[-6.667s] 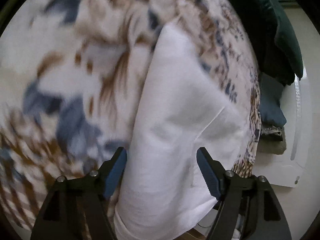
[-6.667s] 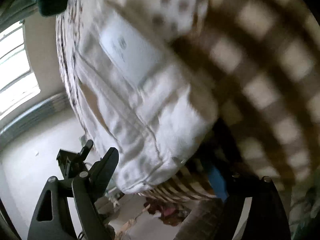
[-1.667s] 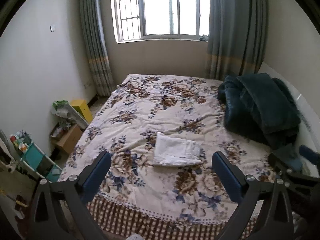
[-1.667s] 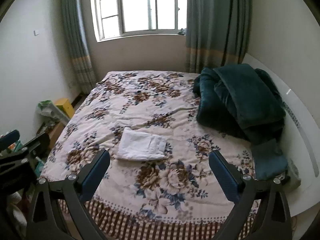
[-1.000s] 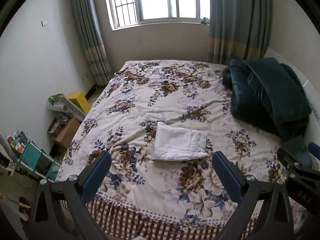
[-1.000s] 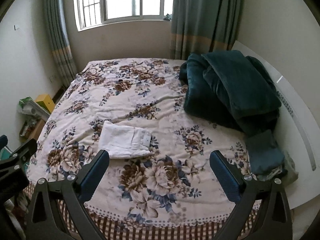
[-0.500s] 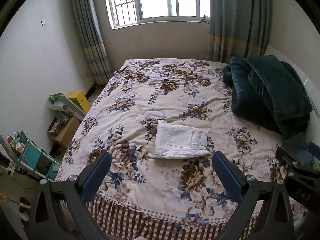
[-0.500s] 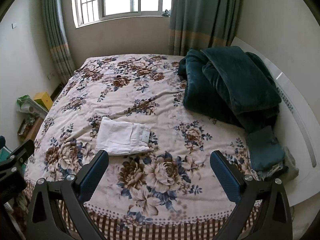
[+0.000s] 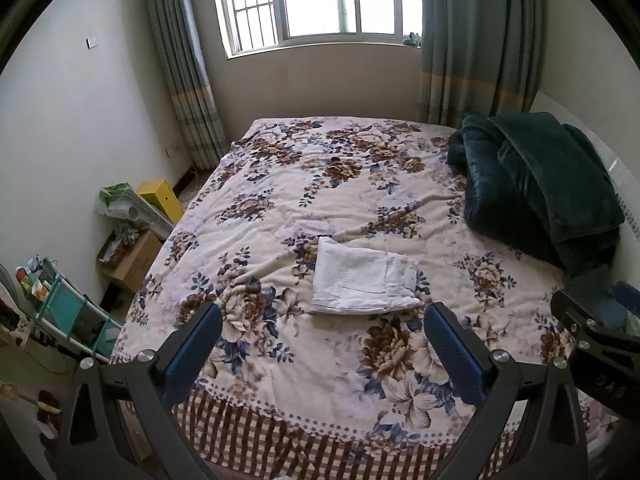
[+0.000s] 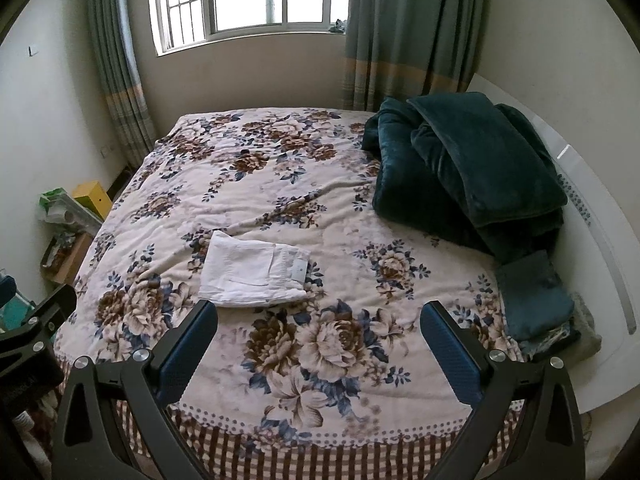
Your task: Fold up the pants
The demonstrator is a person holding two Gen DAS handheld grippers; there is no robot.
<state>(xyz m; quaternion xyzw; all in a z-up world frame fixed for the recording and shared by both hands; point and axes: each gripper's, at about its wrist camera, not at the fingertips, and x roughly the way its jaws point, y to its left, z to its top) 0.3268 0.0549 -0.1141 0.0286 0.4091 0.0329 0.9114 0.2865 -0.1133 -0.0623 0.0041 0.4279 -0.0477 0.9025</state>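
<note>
1. Floral plush covered the bed, a dark green velvety blanket heaped at its head.
2. White cotton pants lay mid-bed, folded into a flat rectangle; likely light and limp, best taken at a thick folded edge.
3. The left gripper and right gripper hung well apart from it, jaws wide, holding nothing.

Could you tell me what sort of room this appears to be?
A bedroom, most likely: a wide bed under a floral cover, a curtained window behind it, and folded white pants lying on the bed.
</note>
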